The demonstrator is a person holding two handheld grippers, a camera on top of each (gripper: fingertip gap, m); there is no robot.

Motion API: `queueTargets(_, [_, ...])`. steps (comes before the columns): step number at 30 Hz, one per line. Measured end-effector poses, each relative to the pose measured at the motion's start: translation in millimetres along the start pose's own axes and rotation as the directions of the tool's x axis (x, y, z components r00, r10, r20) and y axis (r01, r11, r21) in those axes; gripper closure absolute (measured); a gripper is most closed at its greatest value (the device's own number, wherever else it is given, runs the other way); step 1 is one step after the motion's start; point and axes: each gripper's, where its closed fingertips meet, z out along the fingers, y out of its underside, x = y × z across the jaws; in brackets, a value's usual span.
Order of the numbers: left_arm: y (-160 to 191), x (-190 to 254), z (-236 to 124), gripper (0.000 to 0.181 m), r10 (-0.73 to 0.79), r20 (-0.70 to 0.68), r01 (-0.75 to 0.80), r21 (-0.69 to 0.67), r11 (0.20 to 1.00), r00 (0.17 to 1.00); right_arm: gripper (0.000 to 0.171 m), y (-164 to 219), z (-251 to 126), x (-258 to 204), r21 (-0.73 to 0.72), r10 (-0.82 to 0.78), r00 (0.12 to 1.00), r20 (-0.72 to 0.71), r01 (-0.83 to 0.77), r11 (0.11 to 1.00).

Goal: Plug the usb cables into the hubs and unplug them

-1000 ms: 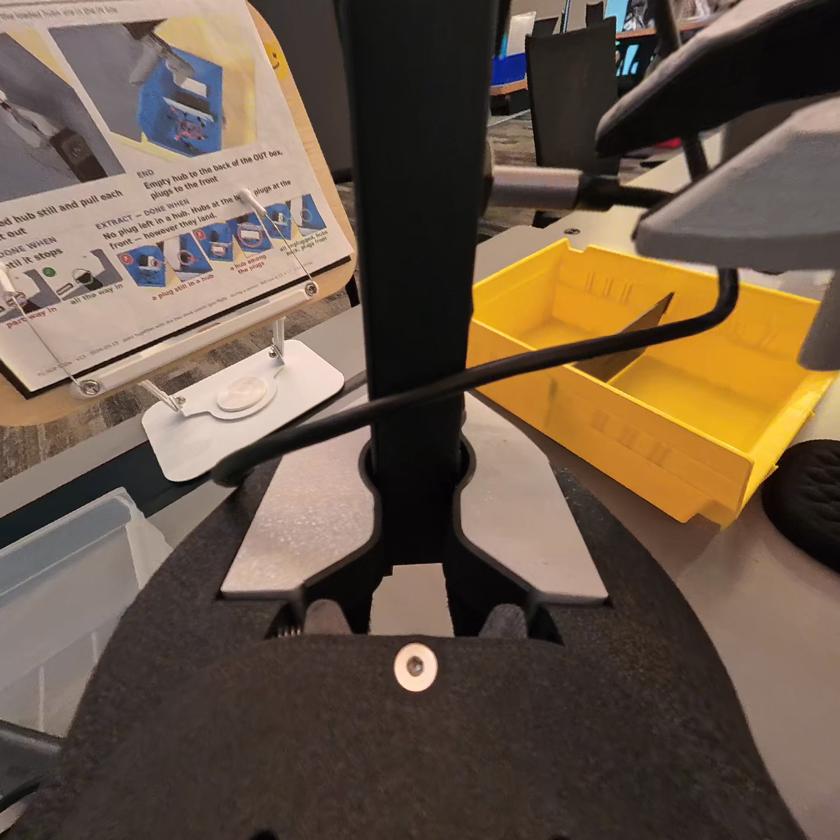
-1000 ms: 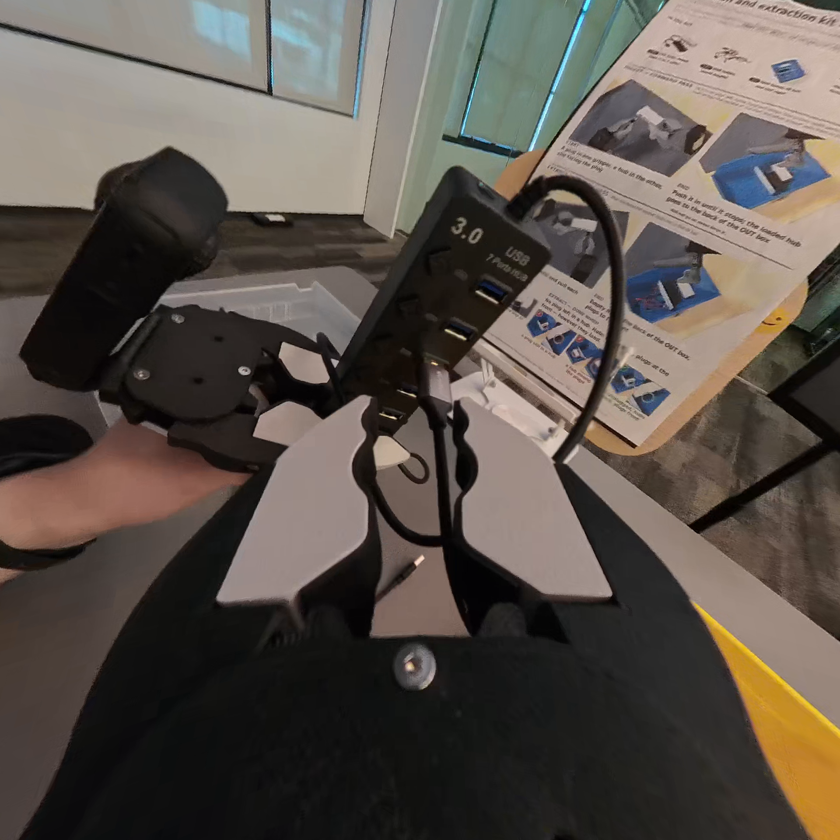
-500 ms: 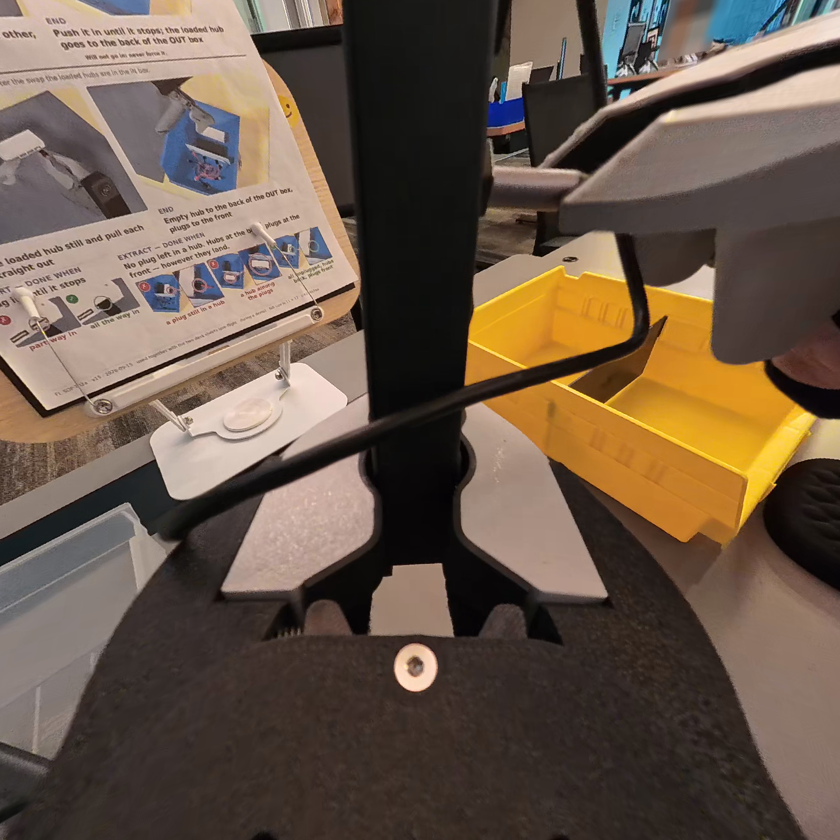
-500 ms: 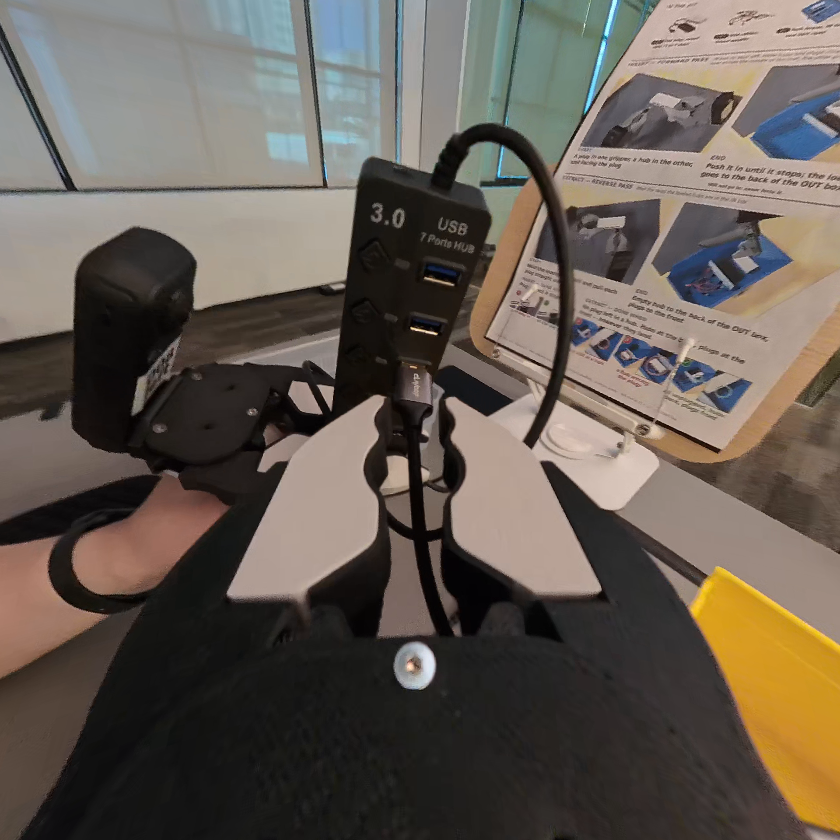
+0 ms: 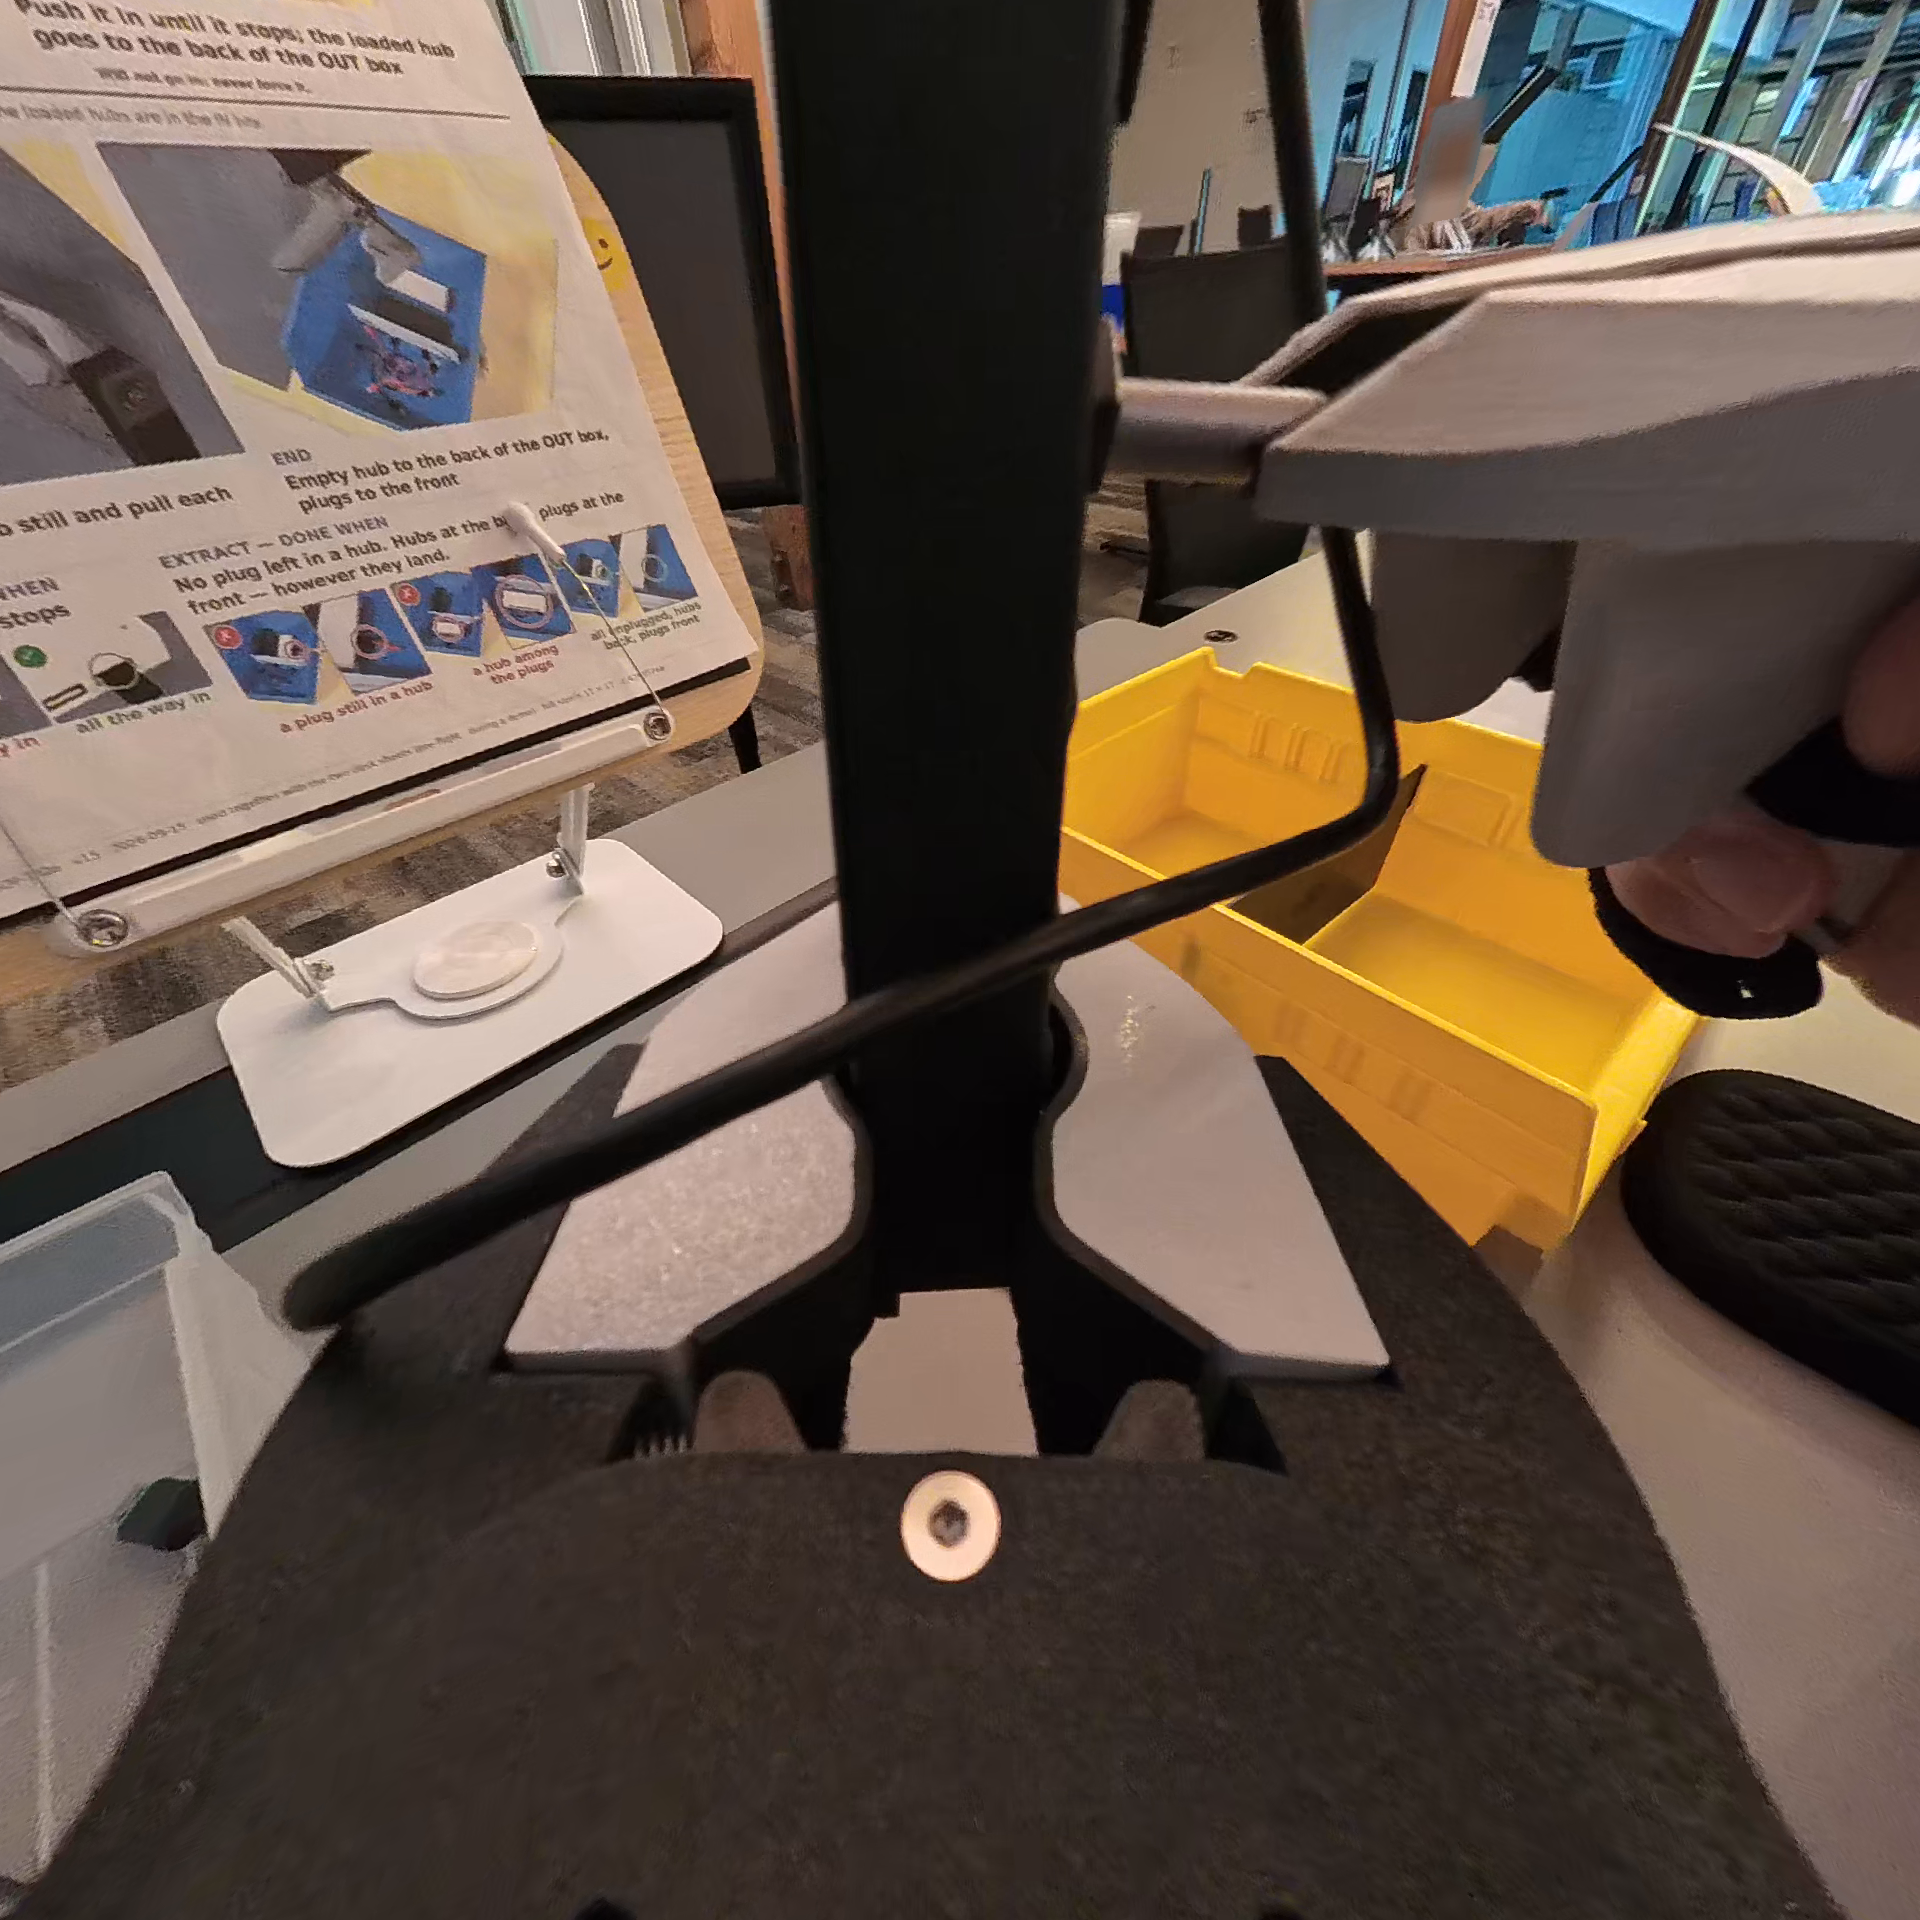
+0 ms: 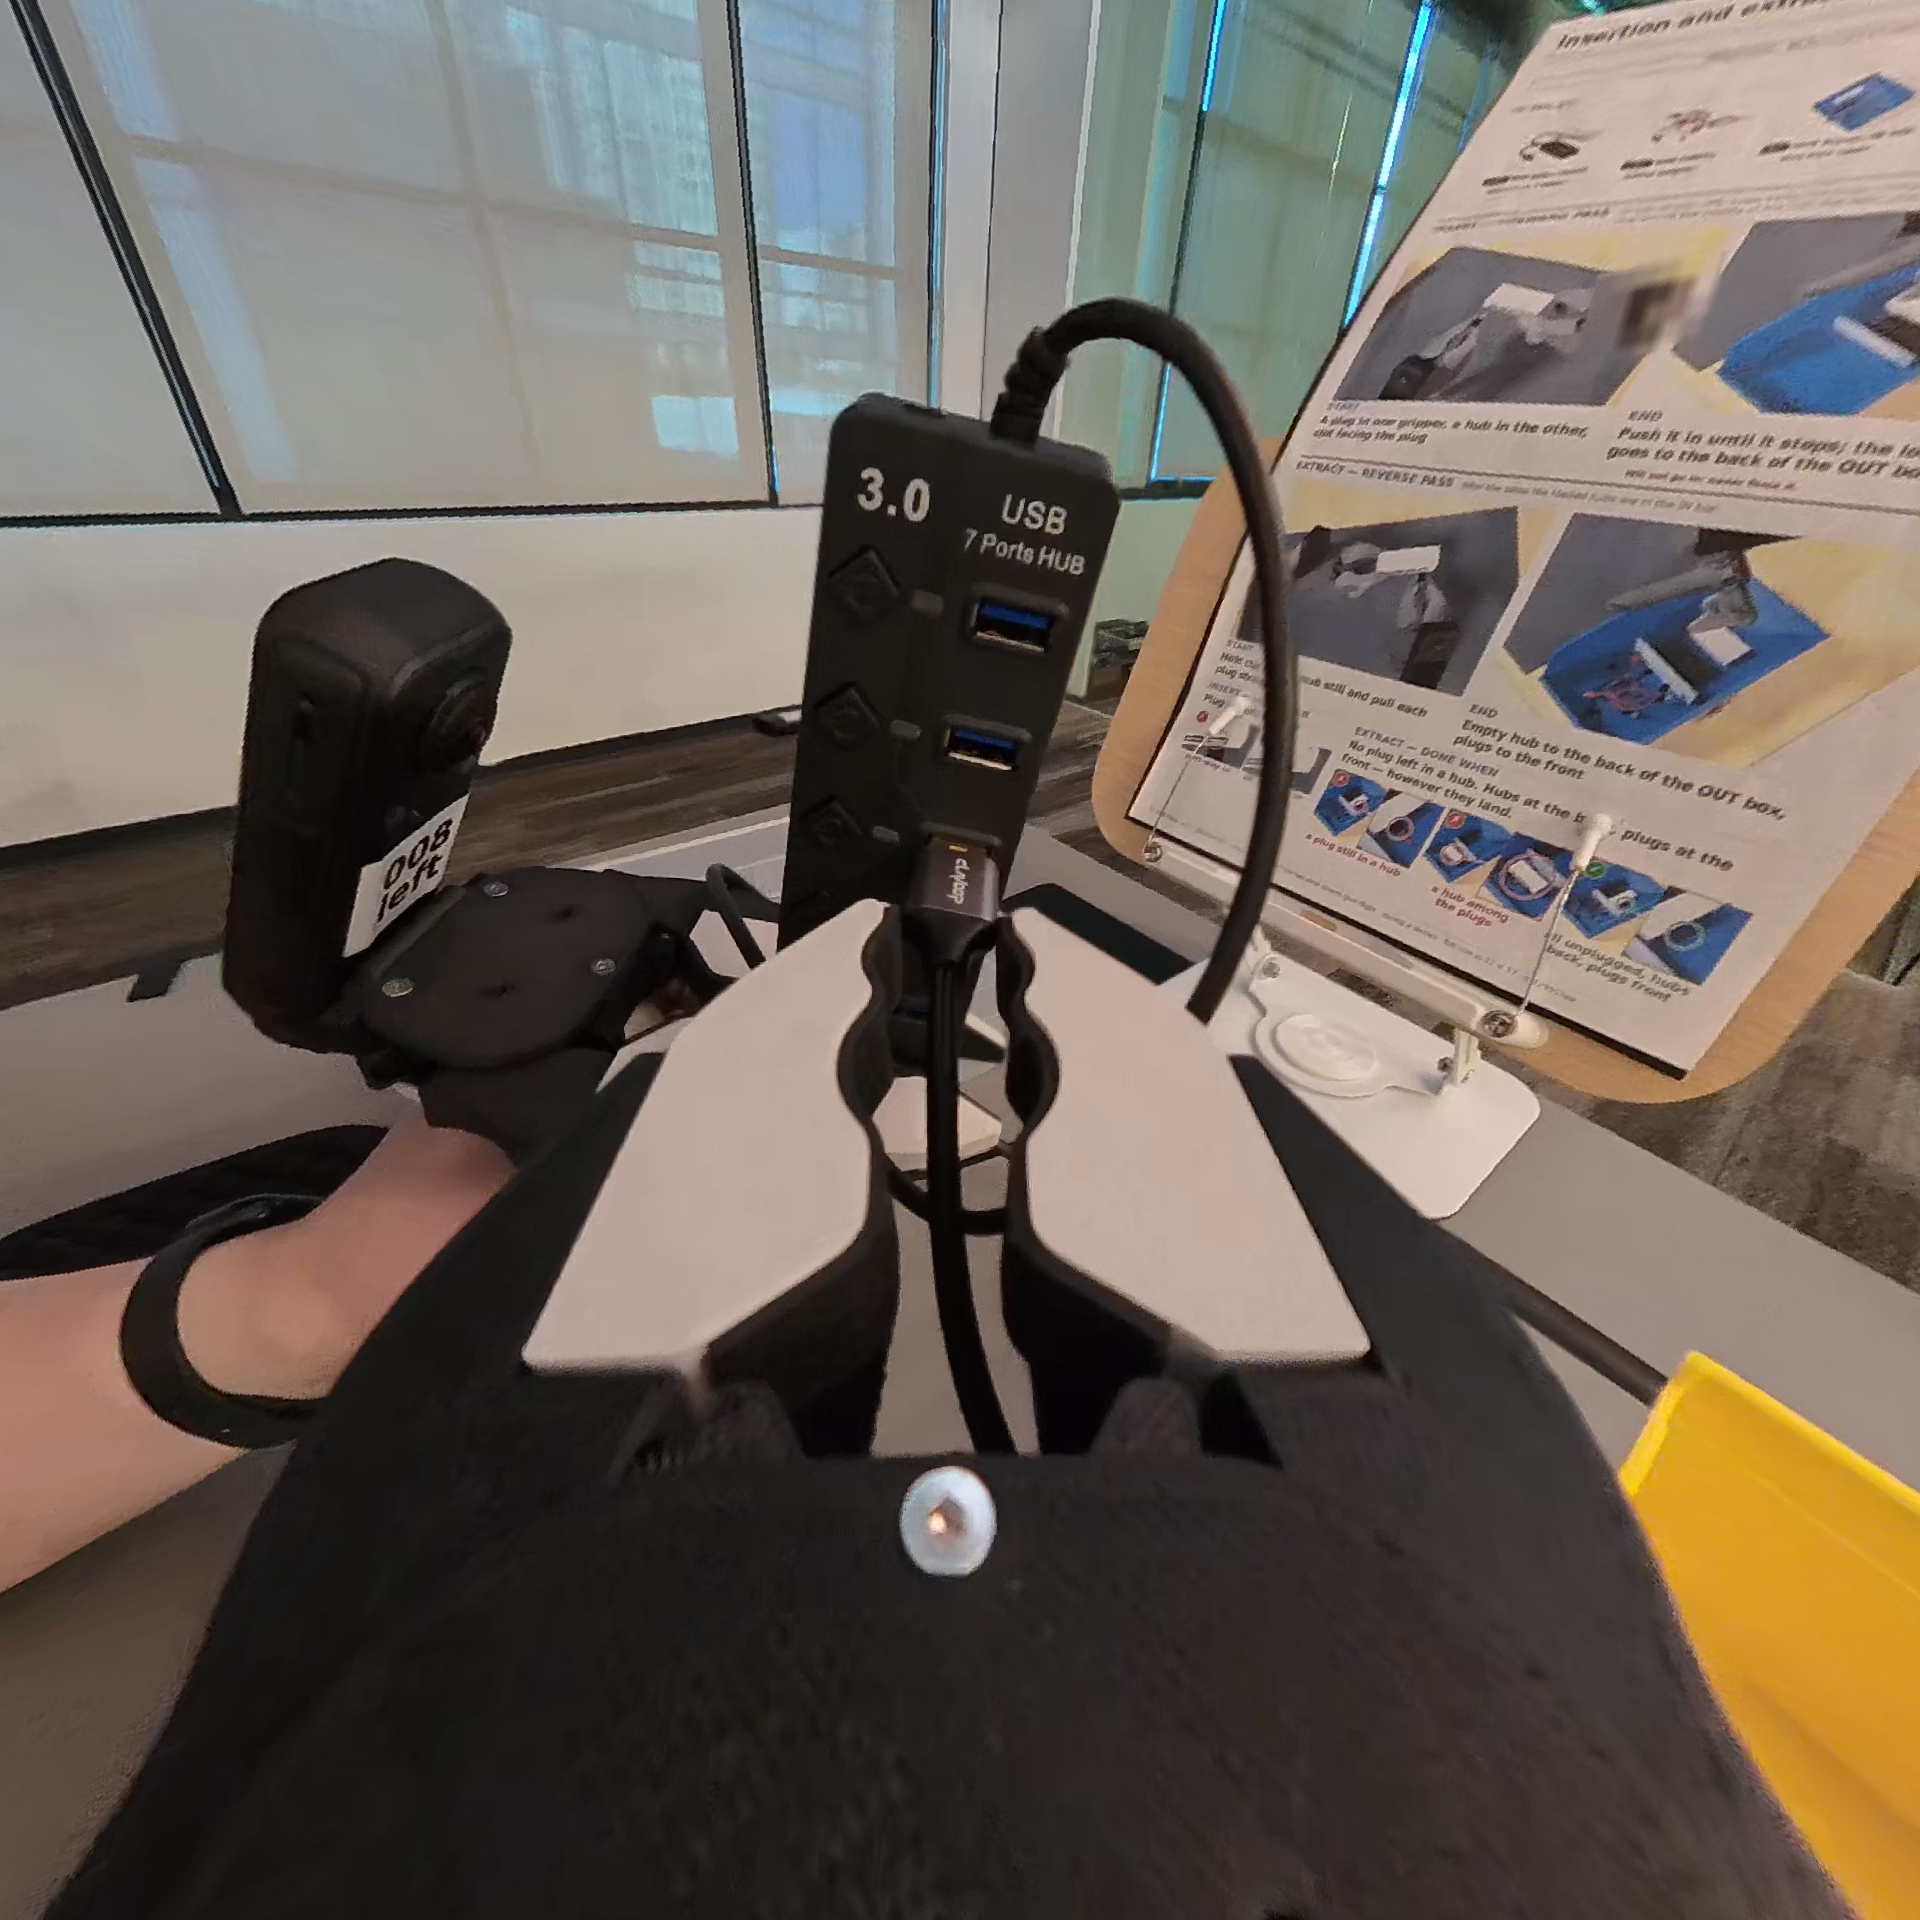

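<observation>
Seating this plug well, as I judge it, means keeping its metal shell square to the third port down on the hub and pushing straight along the port's axis, with no sideways lean that could lever the socket, until it stops; the other hand has only to hold the hub steady against that push. Whether the plug is going in or about to come out cannot be read from this moment alone, and its depth in the port is hidden by its own body. In the right wrist view, the right gripper has its fingers nearly closed, pinching the rear of the plug where the thin cable leaves it and runs back between them. In the left wrist view, the left gripper has its fingers closed narrowly on the lower end of the hub, which stands upright out of them above the table, its own thick cord looping from the top and down across the front. A yellow bin sits on the table just beyond, and an instruction sheet leans on a white stand to the left.
</observation>
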Motion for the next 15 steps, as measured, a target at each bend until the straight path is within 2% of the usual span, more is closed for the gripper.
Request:
queueTargets(5, [-2.9,5.0,-1.0,0.154,0.049,-0.035,-0.049,0.003,0.999,0.998,0.154,-3.7,-3.4,-1.6,0.010,-0.017,1.000,-0.004,0.017,1.000])
queueTargets(9, [-7.0,-0.1,-5.2,0.154,0.156,0.013,-0.156,-0.004,0.988,0.988,0.154,-5.8,-5.0,-4.7,0.017,0.017,0.999,0.034,-0.018,1.000])
queueTargets(15, [-9.1,0.1,-7.5,0.154,0.219,0.022,-0.218,-0.015,0.976,0.976,0.154,-8.1,-6.3,-6.2,0.031,0.020,0.999,0.038,-0.021,0.999])
